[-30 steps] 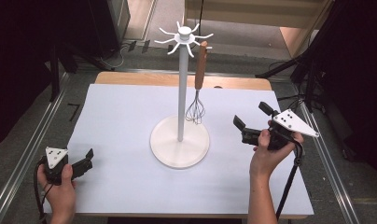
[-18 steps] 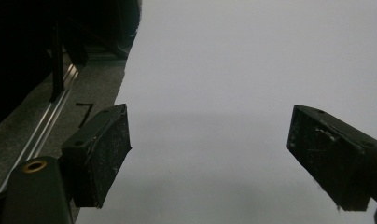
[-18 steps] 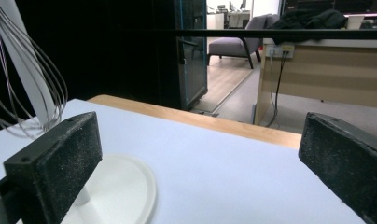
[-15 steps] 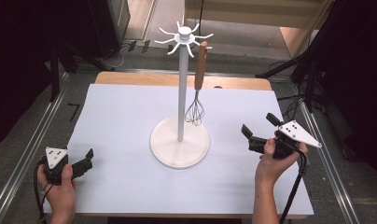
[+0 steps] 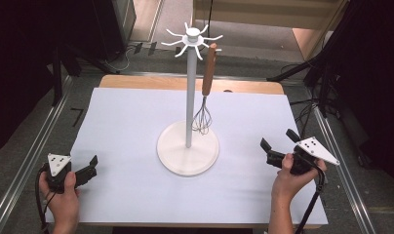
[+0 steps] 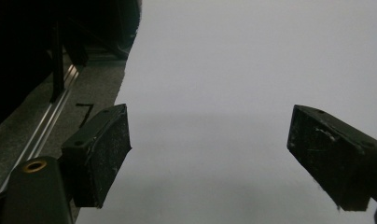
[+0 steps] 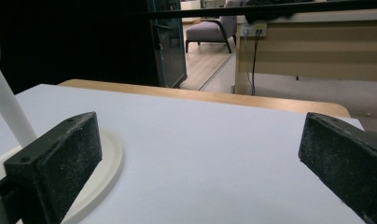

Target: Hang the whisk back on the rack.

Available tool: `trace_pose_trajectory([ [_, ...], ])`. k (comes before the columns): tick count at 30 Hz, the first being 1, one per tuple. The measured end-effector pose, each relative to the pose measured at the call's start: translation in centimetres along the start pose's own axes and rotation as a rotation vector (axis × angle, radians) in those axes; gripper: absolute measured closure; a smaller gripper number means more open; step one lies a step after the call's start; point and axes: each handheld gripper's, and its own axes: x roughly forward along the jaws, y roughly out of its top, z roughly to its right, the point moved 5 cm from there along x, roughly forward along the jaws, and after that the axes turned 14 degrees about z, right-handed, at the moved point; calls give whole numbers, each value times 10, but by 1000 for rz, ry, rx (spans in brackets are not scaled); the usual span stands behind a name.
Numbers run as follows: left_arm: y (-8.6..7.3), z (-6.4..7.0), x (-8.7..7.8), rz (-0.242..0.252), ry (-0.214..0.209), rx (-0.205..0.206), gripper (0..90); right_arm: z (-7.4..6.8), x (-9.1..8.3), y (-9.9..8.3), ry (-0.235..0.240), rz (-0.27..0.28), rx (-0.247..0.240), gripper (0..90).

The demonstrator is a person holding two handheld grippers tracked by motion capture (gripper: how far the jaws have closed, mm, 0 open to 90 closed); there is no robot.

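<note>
Right gripper open and empty at lower right, left gripper open lower left; whisk hangs on stand, looks done.

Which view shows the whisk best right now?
The high view: the whisk hangs full length from the white stand, wires above the base. The right gripper view catches just a sliver of wire at its left edge.

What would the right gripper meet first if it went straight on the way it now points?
Probably nothing: the right gripper, fingers open, aims past the stand's round base over bare table; depth is unclear.
</note>
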Motion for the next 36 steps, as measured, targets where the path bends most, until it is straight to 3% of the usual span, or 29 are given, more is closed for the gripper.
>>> trace_pose_trajectory([
  [11,0,0,0,1,0,0,140,25,-25,-28,-79,-37,13,0],
  [21,0,0,0,1,1,1,140,40,-45,-46,-124,-80,18,0],
  [28,0,0,0,1,0,0,141,51,-60,-51,-161,-84,39,0],
  [36,0,0,0,4,2,1,140,60,-74,-50,-193,-100,27,0],
])
